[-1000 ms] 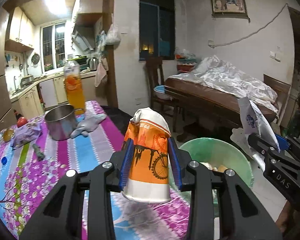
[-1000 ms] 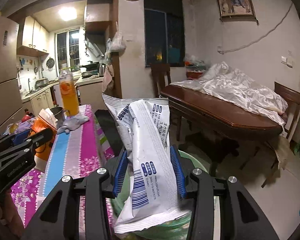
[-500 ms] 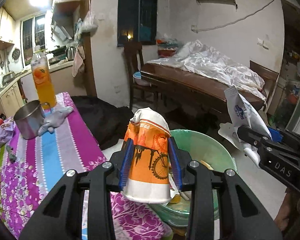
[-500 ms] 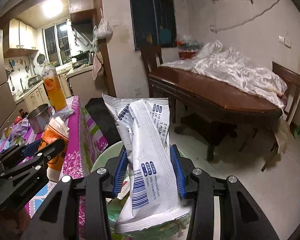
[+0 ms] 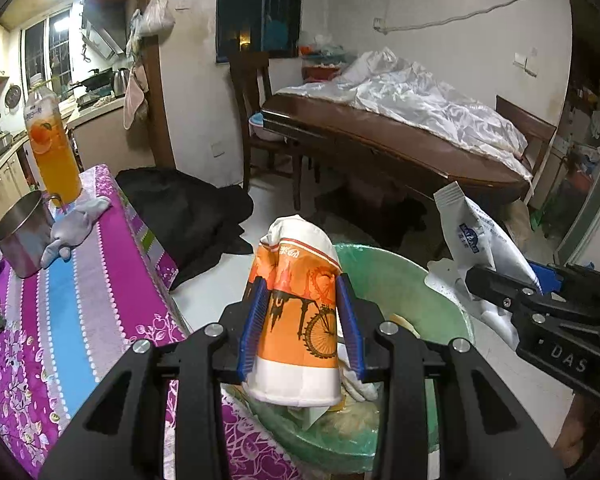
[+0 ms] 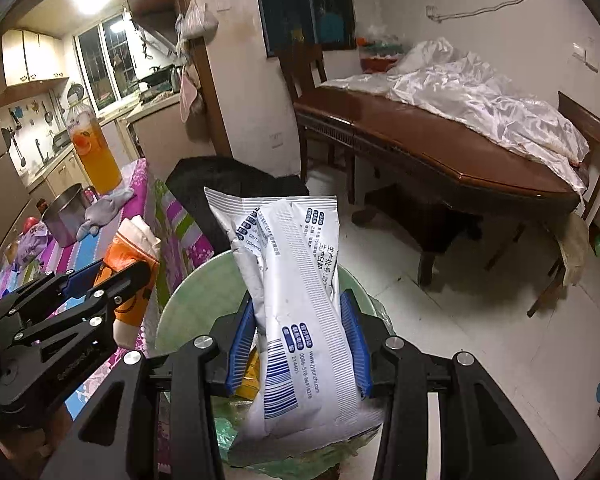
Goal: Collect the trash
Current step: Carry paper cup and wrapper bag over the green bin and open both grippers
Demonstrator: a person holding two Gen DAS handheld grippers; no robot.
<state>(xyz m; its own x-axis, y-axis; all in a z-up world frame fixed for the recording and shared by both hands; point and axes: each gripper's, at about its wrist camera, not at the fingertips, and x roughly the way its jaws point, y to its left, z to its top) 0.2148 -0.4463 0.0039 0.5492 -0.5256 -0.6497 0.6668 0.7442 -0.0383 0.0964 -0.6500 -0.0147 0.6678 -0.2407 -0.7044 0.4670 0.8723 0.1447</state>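
Observation:
My left gripper (image 5: 302, 322) is shut on a crushed orange and white paper cup (image 5: 296, 320) and holds it over the near rim of a green trash bin (image 5: 400, 280) lined with a bag and holding scraps. My right gripper (image 6: 296, 344) is shut on a white and blue plastic packet (image 6: 296, 312) and holds it above the same bin (image 6: 192, 312). The right gripper with its packet (image 5: 480, 240) shows at the right of the left wrist view. The left gripper with the cup (image 6: 128, 252) shows at the left of the right wrist view.
A table with a purple floral cloth (image 5: 60, 300) stands left of the bin, bearing a steel pot (image 5: 20, 236), a grey glove (image 5: 76, 224) and an orange drink bottle (image 5: 52, 148). A dark cloth heap (image 5: 188, 216), a chair and a brown table with a white sheet (image 5: 400, 136) lie beyond.
Both grippers have moved right, off the table and over the green bin, which now lies closer below them. Each still holds its piece of trash.

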